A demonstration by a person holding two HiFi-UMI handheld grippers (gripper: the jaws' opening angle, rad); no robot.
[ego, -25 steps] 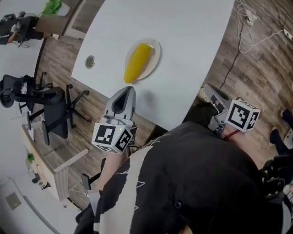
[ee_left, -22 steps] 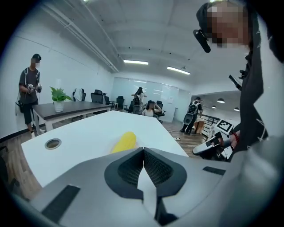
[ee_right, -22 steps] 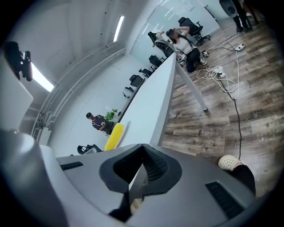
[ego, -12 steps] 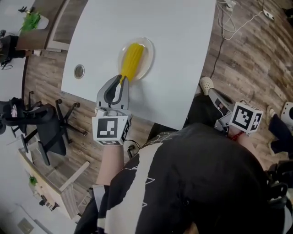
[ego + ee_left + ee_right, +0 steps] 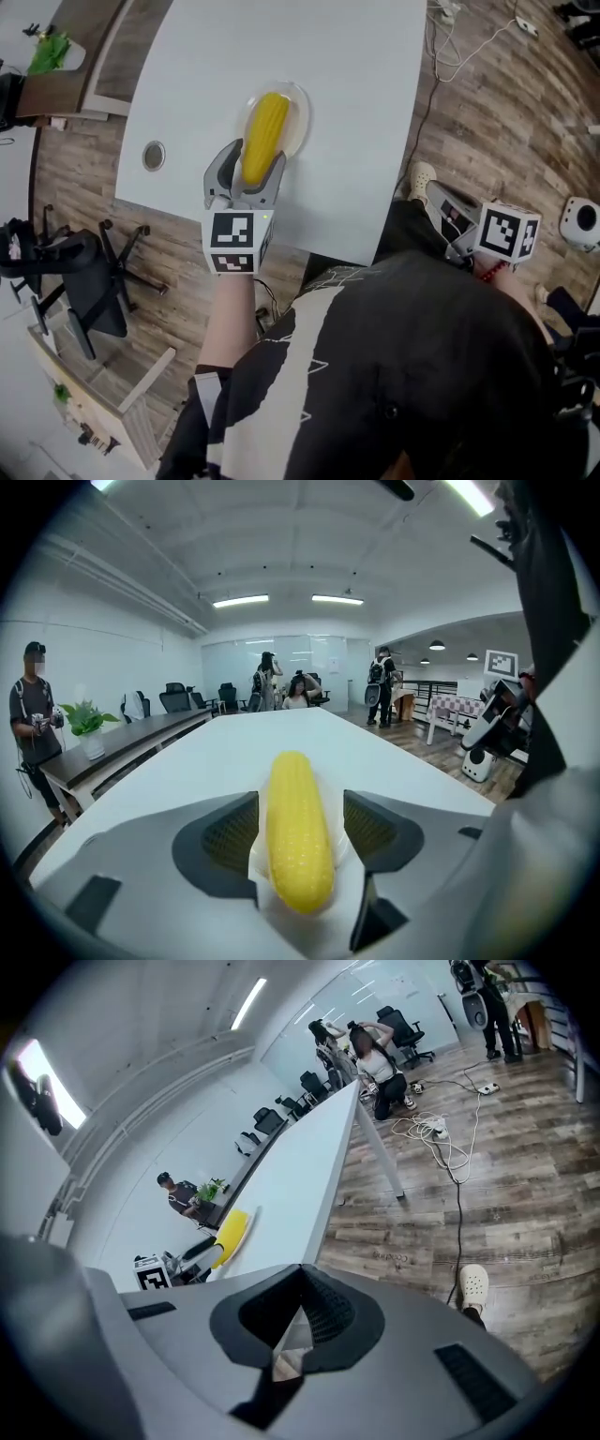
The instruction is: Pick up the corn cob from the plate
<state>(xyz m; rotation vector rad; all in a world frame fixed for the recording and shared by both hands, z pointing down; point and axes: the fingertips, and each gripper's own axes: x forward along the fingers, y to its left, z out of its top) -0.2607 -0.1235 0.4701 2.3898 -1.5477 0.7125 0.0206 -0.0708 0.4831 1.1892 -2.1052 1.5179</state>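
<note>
Left of the plate, a small round metal grommet [image 5: 154, 155] sits in the tabletop, and beyond it a black office chair [image 5: 89, 281] stands on the wood-plank floor [image 5: 94, 187]. On to the clear oval plate [image 5: 302, 111] itself. The smooth yellow corn cob [image 5: 264, 131] lies lengthwise on it, and the left gripper [image 5: 250, 167] is right there. Its jaws have just swung wide, and the pads flank the cob's near end with a sliver of daylight on each side, so nothing is pinched yet. My call: slide further along so the pads meet the thick middle rather than the taper. Then close gently and evenly (a round, slick cob will likely squirt out of an end grip) and lift straight up so the plate isn't dragged. The plain white table [image 5: 366, 84] under the plate looks bare and glossy, so that plate could skate. Right of the plate, past the table edge, loose white cables [image 5: 433, 42] trail over the floor. There the right gripper [image 5: 298, 1283] hangs off the table, jaws pressed together on nothing.
</note>
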